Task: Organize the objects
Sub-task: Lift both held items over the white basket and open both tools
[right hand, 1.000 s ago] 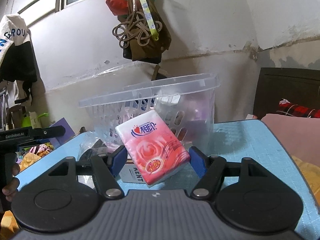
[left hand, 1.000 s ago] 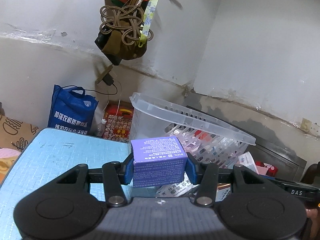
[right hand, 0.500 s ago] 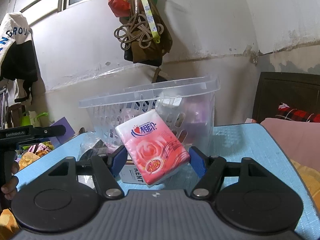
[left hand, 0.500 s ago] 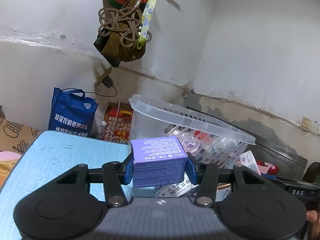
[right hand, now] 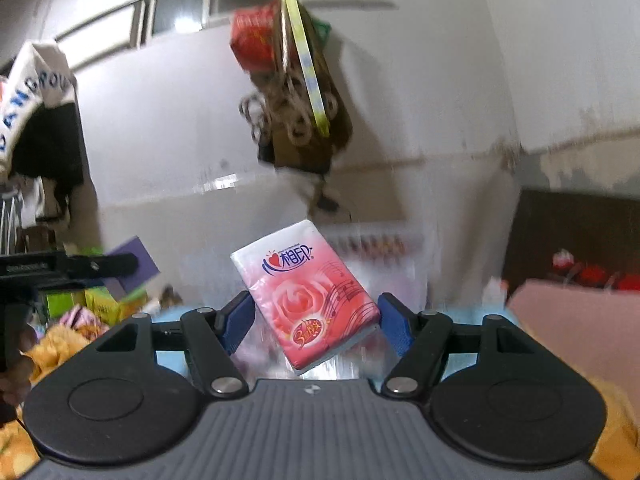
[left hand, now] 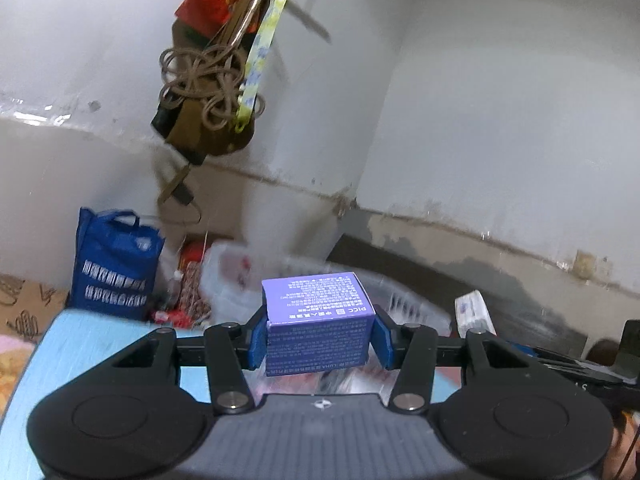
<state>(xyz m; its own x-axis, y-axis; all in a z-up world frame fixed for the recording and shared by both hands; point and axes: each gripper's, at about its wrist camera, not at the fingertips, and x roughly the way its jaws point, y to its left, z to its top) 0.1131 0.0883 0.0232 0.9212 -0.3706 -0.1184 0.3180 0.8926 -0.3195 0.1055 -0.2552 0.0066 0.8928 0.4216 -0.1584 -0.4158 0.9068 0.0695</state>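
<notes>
Left gripper clamps purple carton squarely by its stiff side walls, above the clear basket; right gripper pinches soft tissue pack corner-to-corner, tilted (likely light, squashy, slip-prone), basket behind it.

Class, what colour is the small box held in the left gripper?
Purple box, with white print; clearest in the left wrist view.

A purple box with white print; a pink rose-patterned tissue pack.
</notes>
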